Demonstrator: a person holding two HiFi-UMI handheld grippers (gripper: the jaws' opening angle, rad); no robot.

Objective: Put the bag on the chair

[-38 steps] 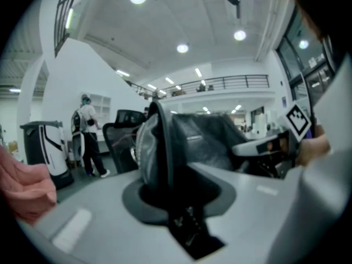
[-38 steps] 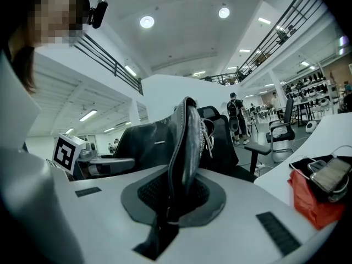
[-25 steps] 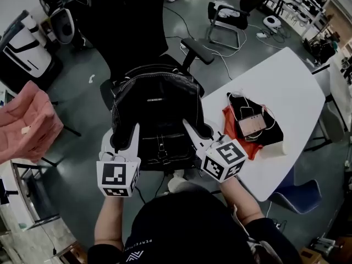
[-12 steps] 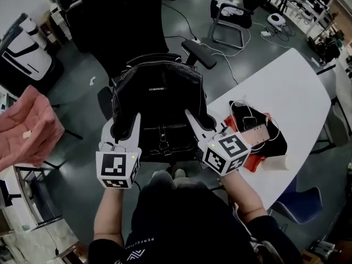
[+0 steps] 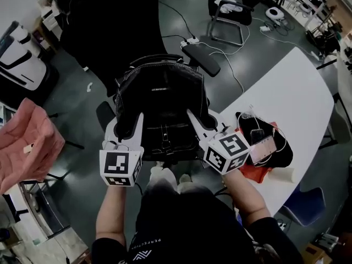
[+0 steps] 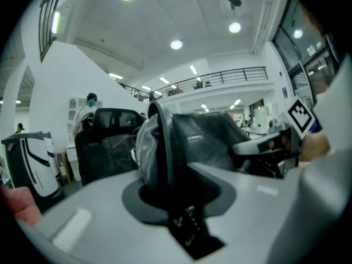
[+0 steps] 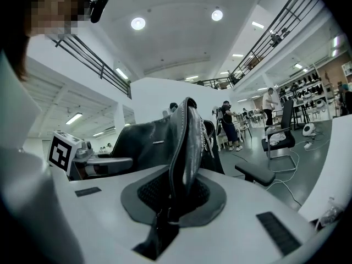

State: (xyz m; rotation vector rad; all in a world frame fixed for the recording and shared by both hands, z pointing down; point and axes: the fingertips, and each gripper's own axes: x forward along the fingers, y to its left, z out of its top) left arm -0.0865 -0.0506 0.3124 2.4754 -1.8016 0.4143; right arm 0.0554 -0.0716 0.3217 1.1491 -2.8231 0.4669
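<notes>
Two grips on one black leather bag (image 5: 160, 100), one at each side edge. Far left in the head view: pink cloth (image 5: 25, 142) slung over a frame, grey floor (image 5: 82, 87) beyond it. Next along, left tongs (image 5: 125, 130), narrow, pinched on the bag's left side; from the left gripper view, pads closed over a dark fold, a strap end dangling below them. Bare forearm (image 5: 113, 208) behind those tongs.

Middle: bag upright, front pocket and buckle facing the camera's wearer, held between both tongs in front of the tall black chair (image 5: 110, 26). Right armrest (image 5: 202, 59) just beyond the bag's upper right corner. Seat hidden under the bag, so resting on it or hanging clear: cannot tell.

Right of the bag, right tongs (image 5: 203, 126), almost closed, biting the right side edge; from the right gripper view, a thin leather edge squeezed between the pads.

Further right, white tabletop (image 5: 286, 87), carrying a black pouch (image 5: 280, 155), a phone (image 5: 263, 146) lying on top of it, a white cable (image 5: 247, 114) and an orange cloth (image 5: 256, 172) at the near edge. Top right, a second chair (image 5: 228, 12), well apart from everything else.
</notes>
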